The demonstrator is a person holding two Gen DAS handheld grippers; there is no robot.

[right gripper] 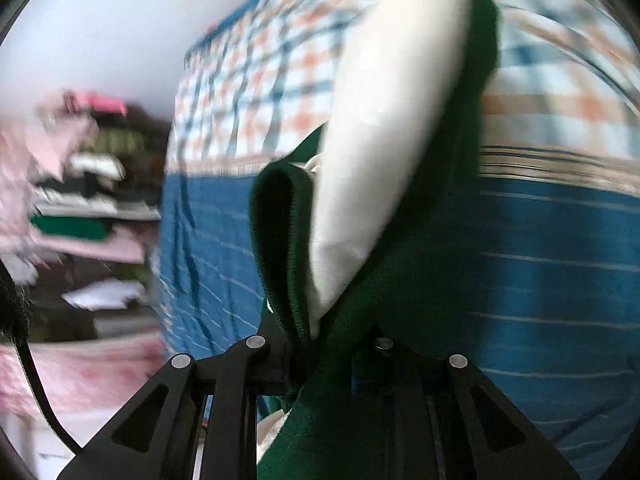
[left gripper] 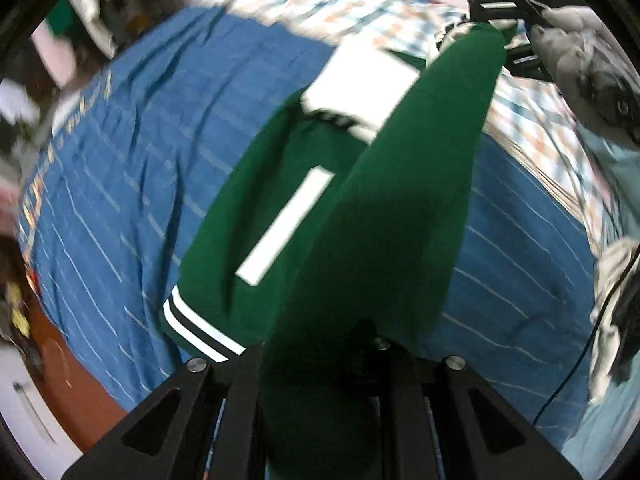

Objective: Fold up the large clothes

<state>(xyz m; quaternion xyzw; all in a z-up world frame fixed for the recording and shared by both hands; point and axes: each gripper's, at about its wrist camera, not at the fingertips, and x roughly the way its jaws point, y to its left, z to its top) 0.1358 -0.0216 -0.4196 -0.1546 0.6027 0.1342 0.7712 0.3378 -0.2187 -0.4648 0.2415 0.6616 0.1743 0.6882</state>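
A large green jacket [left gripper: 256, 200] with white sleeves, a white pocket stripe and a black-and-white striped hem lies partly on a blue striped bed cover [left gripper: 132, 152]. My left gripper [left gripper: 320, 356] is shut on one end of a lifted green edge [left gripper: 404, 216]. That edge stretches up to my right gripper [left gripper: 496, 16] at the top right, which is shut on the other end. In the right wrist view the right gripper [right gripper: 320, 344] pinches green fabric [right gripper: 400, 300], and a white sleeve [right gripper: 384, 128] hangs in front.
A checked sheet [left gripper: 348, 4] covers the far part of the bed. A patterned grey-white cloth [left gripper: 612, 280] and a black cable [left gripper: 580, 364] lie at the bed's right. Cluttered shelves [right gripper: 88, 208] stand at the left. Reddish floor [left gripper: 72, 368] shows beside the bed.
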